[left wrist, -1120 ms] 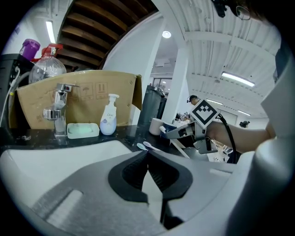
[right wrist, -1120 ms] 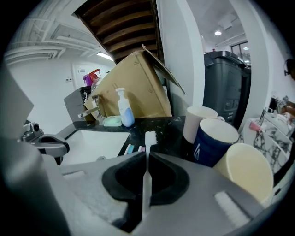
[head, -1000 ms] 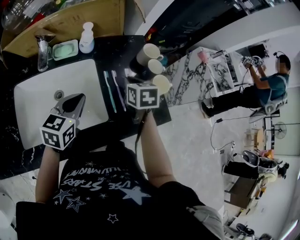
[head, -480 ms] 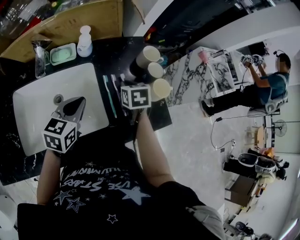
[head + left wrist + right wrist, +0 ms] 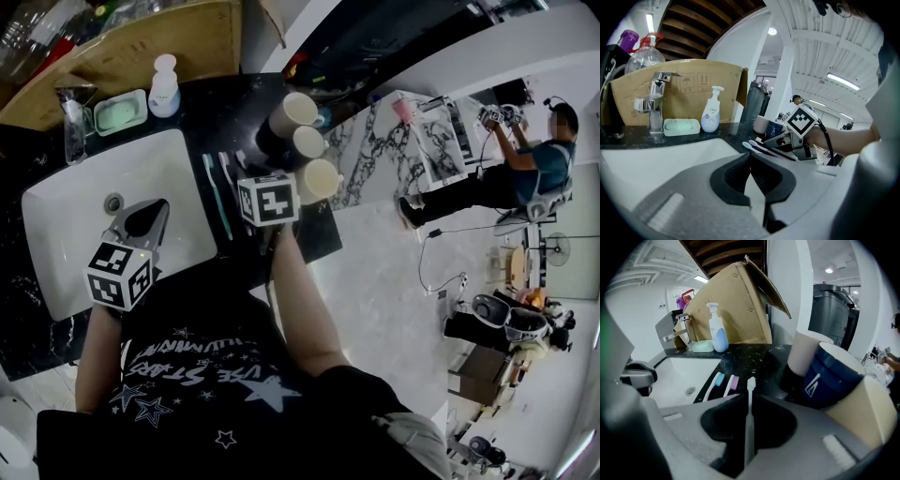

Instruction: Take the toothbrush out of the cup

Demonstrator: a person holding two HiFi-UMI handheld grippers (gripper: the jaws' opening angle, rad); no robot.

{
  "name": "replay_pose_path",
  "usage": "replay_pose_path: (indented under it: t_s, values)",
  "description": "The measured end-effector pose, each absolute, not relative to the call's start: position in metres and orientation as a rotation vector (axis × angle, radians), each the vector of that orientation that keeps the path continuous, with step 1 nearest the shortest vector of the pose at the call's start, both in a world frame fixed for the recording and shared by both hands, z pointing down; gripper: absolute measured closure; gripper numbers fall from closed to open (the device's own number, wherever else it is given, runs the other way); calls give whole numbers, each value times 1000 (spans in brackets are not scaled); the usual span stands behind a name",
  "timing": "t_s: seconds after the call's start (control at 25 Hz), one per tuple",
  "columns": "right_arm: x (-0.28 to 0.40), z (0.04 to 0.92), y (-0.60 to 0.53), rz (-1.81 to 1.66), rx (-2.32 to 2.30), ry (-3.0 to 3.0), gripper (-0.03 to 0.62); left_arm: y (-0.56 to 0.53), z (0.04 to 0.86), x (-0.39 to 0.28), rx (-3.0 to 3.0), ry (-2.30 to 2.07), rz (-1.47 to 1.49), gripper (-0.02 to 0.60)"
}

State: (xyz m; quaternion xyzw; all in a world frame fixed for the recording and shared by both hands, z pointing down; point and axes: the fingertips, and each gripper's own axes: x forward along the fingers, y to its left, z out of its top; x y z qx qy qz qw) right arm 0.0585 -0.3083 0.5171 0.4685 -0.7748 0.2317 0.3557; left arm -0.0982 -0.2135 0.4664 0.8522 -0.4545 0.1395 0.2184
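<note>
Three cups [image 5: 307, 141] stand in a row on the black counter: white [image 5: 806, 355], dark blue [image 5: 832, 376] and cream [image 5: 867, 408]. A white toothbrush [image 5: 750, 413] lies lengthwise between the jaws of my right gripper [image 5: 749, 398], head pointing away. Those jaws have just been opening and stand a little off its handle. A blue toothbrush [image 5: 717, 380] and a pink one [image 5: 731, 382] lie just left of it on the counter. My left gripper [image 5: 750, 157] hangs over the sink, shut and empty. In the head view the marker cube hides the right gripper's tips.
The white sink [image 5: 75, 206] fills the counter's left. Behind it are a faucet [image 5: 73, 112], a green soap dish [image 5: 119, 111], a soap pump bottle [image 5: 163, 84] and a cardboard box [image 5: 736, 305]. The counter's edge drops to the floor right of the cups.
My right gripper has sunk a little toward the counter beside the two lying toothbrushes. The left gripper has stayed over the sink.
</note>
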Motion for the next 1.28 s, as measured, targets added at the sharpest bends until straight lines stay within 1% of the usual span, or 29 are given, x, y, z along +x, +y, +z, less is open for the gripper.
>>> replay_pose_path:
  t_s: [0.28,0.48,0.64,0.76,1.04,1.08,1.16,1.28]
  values:
    - [67,502,-293,578,1284,-1997,503,-205,467,-106,2365,-1209,373,572]
    - [78,494,-256,576,1383,-1961,503,-192,469,-114,2396,-1143,367,572]
    - [90,486,-226,585,1487,-1933,503,-178,471,-111,2437,-1073,406,572]
    - [94,483,-209,594,1550,-1933,503,-170,470,-114,2430,-1071,384,572]
    - [92,471,-179,570,1569,-1999,505,-138,465,-107,2415,-1081,371,572]
    - [92,469,-175,565,1571,-2007,516,-133,464,-104,2418,-1080,369,572]
    - [93,464,-164,553,1578,-2016,558,-121,462,-96,2431,-1073,376,572]
    - [93,458,-140,556,1574,-2043,577,-100,458,-84,2453,-1069,393,572]
